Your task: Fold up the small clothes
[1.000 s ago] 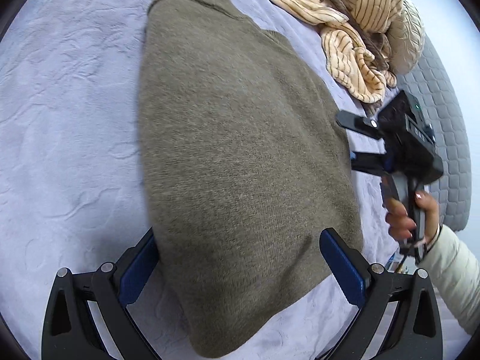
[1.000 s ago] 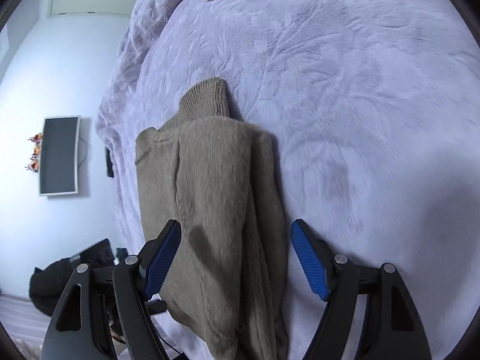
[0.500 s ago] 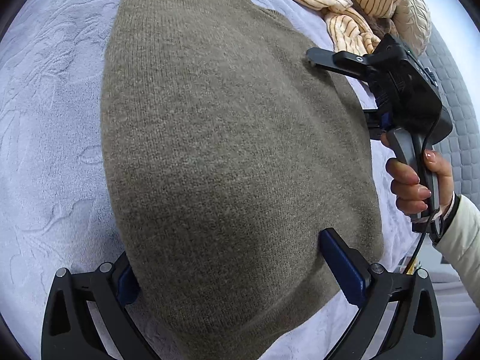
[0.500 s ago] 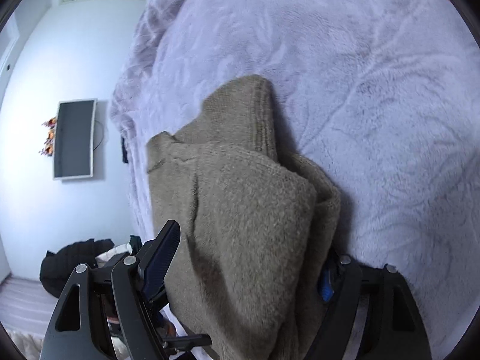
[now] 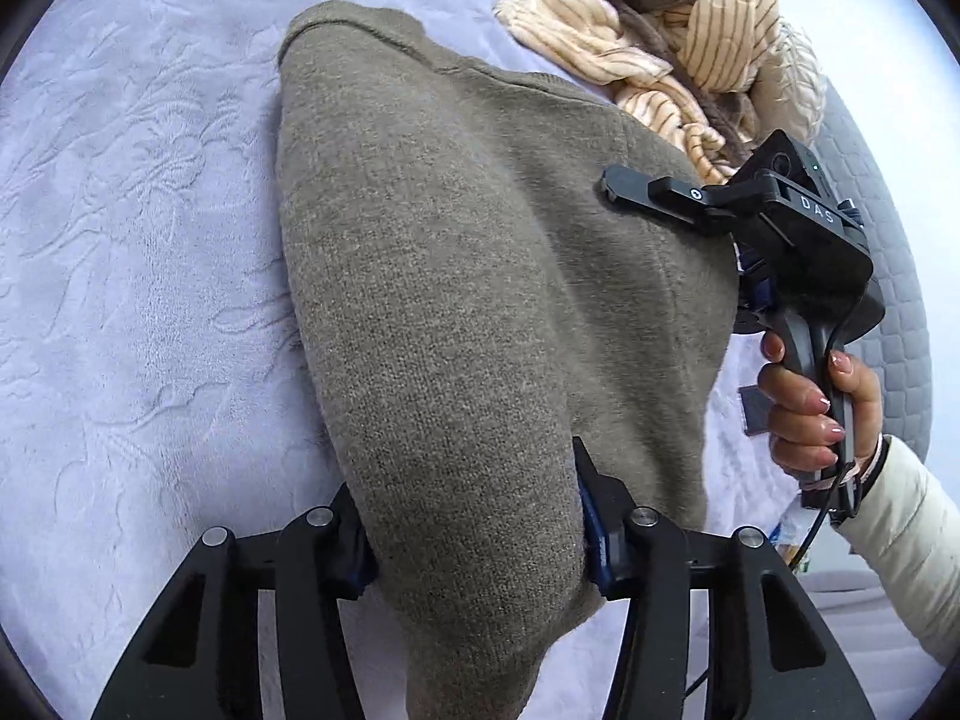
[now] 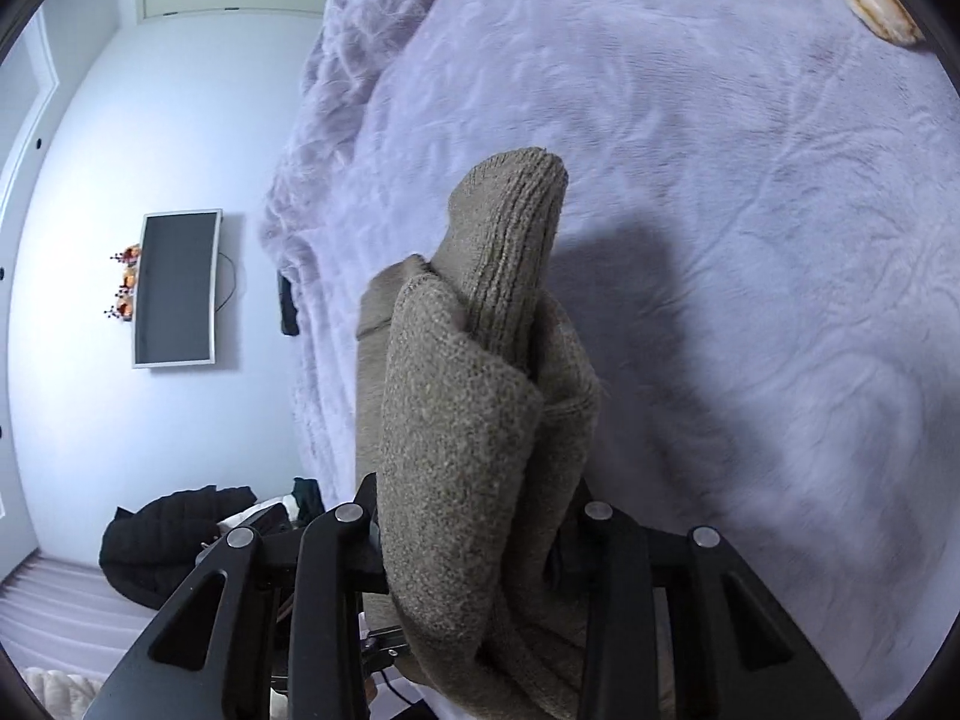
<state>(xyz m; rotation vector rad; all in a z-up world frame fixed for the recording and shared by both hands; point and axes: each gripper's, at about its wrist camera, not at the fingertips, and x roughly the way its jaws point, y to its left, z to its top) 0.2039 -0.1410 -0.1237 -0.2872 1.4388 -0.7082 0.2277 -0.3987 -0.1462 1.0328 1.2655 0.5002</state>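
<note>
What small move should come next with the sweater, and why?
Probably carry the near edge forward toward the far hem. Both the left gripper and right gripper are shut on the sweater, its near end bunched and lifted off the blanket, so a fold seems underway.

The only lettering I can read is "DAS", in pale capitals on the black plastic body of the right gripper (image 5: 690, 252) as seen from the left wrist. Nothing legible shows in the right wrist view.
</note>
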